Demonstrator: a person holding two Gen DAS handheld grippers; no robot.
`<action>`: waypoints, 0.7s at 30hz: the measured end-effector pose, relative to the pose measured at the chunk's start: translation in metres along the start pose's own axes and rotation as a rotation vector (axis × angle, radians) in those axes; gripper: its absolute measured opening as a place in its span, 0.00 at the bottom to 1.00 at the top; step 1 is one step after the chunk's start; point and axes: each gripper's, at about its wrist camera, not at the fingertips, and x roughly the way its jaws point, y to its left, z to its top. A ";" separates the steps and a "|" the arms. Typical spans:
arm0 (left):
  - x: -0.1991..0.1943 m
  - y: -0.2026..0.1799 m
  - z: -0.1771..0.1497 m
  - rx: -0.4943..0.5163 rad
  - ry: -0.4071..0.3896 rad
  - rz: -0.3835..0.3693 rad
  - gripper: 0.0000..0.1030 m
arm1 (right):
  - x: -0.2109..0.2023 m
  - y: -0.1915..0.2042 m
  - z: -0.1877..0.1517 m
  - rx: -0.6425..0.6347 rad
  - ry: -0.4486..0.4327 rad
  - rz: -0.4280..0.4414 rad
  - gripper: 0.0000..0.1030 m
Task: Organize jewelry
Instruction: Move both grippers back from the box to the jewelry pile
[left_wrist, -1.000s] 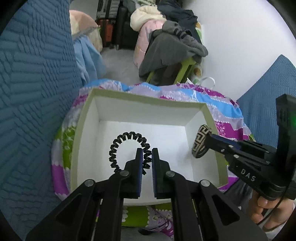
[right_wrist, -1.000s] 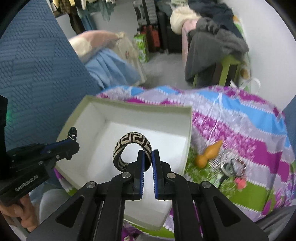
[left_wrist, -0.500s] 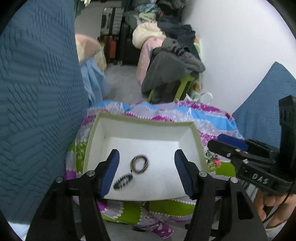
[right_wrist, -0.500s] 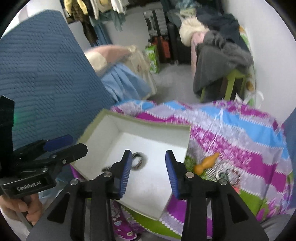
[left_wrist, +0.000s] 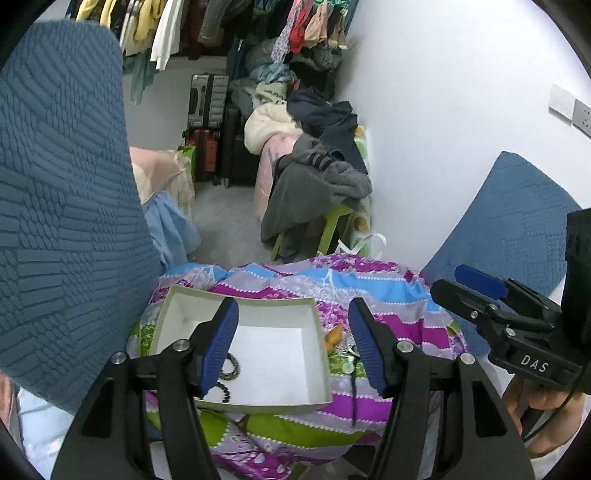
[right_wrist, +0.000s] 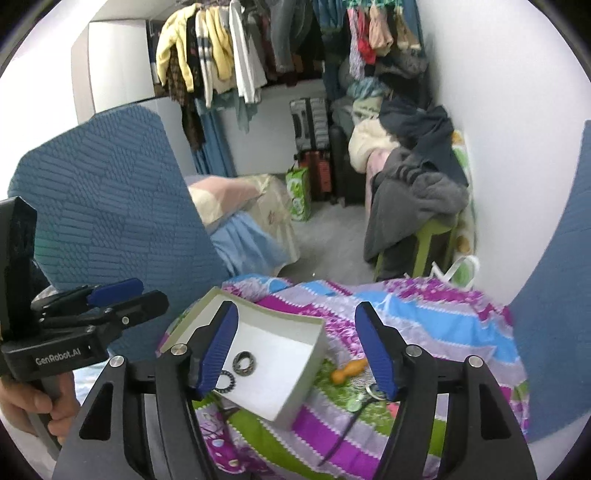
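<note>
A shallow white box (left_wrist: 258, 302) (right_wrist: 284, 319) lies on the patterned bedspread. Inside it, near its front left, rest a black-and-cream patterned bangle (left_wrist: 232, 370) (right_wrist: 243, 363) and a black spiral hair tie (left_wrist: 222, 391) (right_wrist: 224, 382). My left gripper (left_wrist: 291, 347) hangs high above the box, open and empty; the right wrist view shows it at the left (right_wrist: 153, 291). My right gripper (right_wrist: 297, 349) is also raised, its jaws opening with nothing between them; the left wrist view shows it at the right (left_wrist: 447, 280).
To the right of the box on the bedspread (right_wrist: 424, 317) lie an orange gourd-shaped piece (right_wrist: 349, 371) (left_wrist: 334, 334) and a small heap of jewelry (right_wrist: 369, 391). Blue quilted cushions (left_wrist: 66, 206) rise on both sides. Clothes, suitcases and a green stool stand behind.
Both grippers opened and let go: the hair tie and the bangle now lie in the box. Both hands rose and pulled back, so the box looks smaller.
</note>
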 end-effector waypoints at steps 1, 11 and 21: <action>-0.001 -0.004 0.000 -0.002 -0.004 -0.008 0.61 | -0.004 -0.003 -0.001 -0.002 -0.005 0.007 0.63; -0.001 -0.053 -0.010 0.047 -0.032 0.012 0.61 | -0.039 -0.033 -0.020 -0.002 -0.065 -0.056 0.63; 0.016 -0.083 -0.037 0.003 -0.001 -0.044 0.60 | -0.051 -0.067 -0.052 0.023 -0.054 -0.105 0.63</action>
